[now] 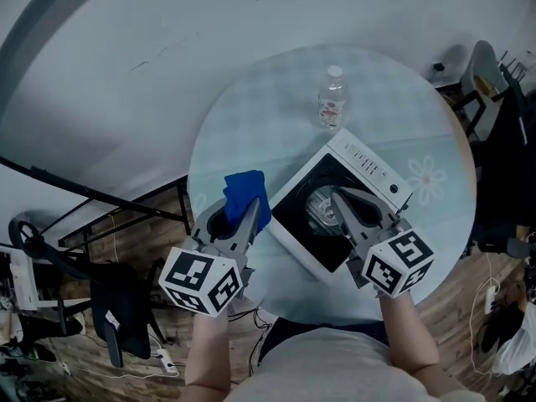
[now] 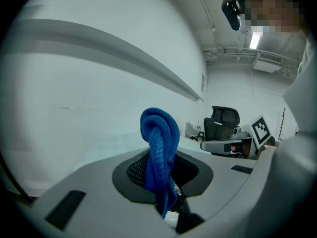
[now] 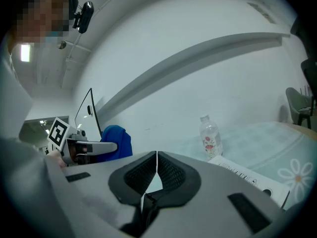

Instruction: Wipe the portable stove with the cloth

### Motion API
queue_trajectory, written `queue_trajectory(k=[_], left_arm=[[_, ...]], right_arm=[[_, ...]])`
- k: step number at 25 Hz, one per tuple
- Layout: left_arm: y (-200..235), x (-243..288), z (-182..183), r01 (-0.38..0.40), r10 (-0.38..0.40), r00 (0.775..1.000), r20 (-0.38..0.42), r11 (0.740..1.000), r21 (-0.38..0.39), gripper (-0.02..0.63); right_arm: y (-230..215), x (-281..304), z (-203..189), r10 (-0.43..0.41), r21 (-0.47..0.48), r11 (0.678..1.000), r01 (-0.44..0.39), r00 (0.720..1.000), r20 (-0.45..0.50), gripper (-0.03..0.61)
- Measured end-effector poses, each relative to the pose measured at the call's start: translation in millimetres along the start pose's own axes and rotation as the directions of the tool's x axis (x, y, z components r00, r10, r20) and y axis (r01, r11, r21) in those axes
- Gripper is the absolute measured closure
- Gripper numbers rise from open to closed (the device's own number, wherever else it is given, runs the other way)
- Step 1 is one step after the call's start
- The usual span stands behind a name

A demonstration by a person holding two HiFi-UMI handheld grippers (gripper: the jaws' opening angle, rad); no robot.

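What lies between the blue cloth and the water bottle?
Only bare table between the blue cloth and the water bottle, clear in the head view.

Cloth (image 1: 245, 193) is bright blue. Stove (image 1: 368, 164) has a white body and a black top. Table (image 1: 251, 115) is pale blue-green checks (plus a white daisy print (image 1: 427, 179)). Bottle (image 1: 332, 97) is clear, white cap, pink flowery label. Left gripper (image 1: 243, 212) and right gripper (image 1: 342, 198) are grey with black-and-white square markers.

left gripper (image 1: 241, 210) clamping blue cloth (image 1: 248, 191) between its jaws | right gripper (image 1: 342, 196) gripping nothing, jaws seemingly pressing together | left forearm (image 1: 205, 350) and right forearm (image 1: 410, 333) reaching forward, side by side
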State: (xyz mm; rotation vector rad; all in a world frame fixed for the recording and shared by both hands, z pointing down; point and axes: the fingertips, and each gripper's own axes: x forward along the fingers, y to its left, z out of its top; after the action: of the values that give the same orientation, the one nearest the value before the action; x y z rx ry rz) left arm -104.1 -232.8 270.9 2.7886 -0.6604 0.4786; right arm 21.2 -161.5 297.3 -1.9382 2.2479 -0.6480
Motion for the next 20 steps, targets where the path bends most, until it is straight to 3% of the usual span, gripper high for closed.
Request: queue_trajectory(k=[12,20], left_arm=[[26,61,-2,0.045,-0.041,0.997,-0.059,0.997,0.062,0.532],[20,104,-16,0.121,-0.108,0.985,-0.132,0.988,0.098,0.532]], right_arm=[[-30,18,2,-0.065,0.026,0.998,0.065,0.998,0.003,0.555],[-57,21,-3,-0.124,0.043,0.991,0.124,0.992,-0.013,0.555]])
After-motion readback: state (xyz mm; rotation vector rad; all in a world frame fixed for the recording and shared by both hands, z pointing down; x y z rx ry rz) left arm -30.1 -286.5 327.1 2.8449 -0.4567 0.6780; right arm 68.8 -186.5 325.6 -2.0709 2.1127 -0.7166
